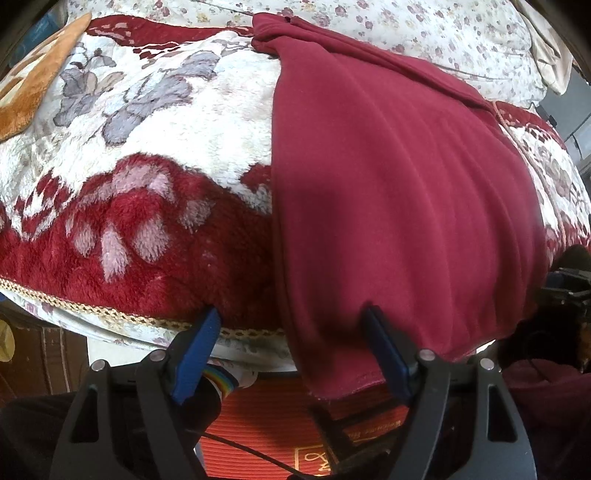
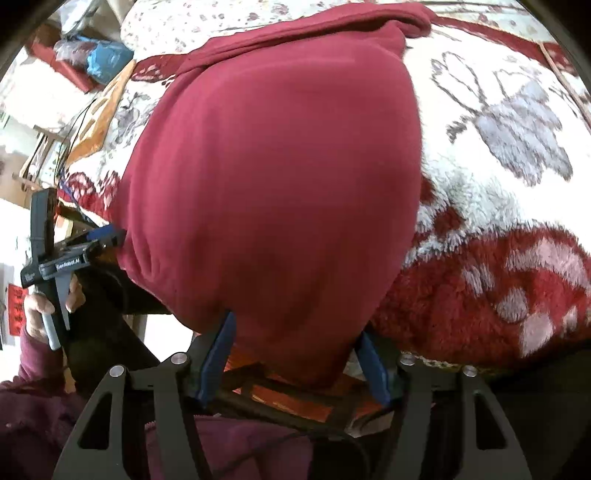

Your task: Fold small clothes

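Observation:
A dark red garment (image 1: 399,192) lies spread on a plush floral blanket (image 1: 155,155), its near hem hanging over the bed's front edge. My left gripper (image 1: 291,321) is open at the garment's near left corner; its right finger sits under the hem, its left finger over the blanket edge. The garment (image 2: 280,184) fills the right wrist view. My right gripper (image 2: 295,325) is open, its blue fingers either side of the hanging near right corner. The left gripper (image 2: 110,236) shows at the garment's left edge there.
The blanket (image 2: 498,184) covers a bed with a floral sheet (image 1: 424,29) behind. An orange cushion (image 1: 33,81) lies at the far left. Below the bed edge are an orange mat (image 1: 266,424) and a box. Clutter stands on the floor (image 2: 88,59) beside the bed.

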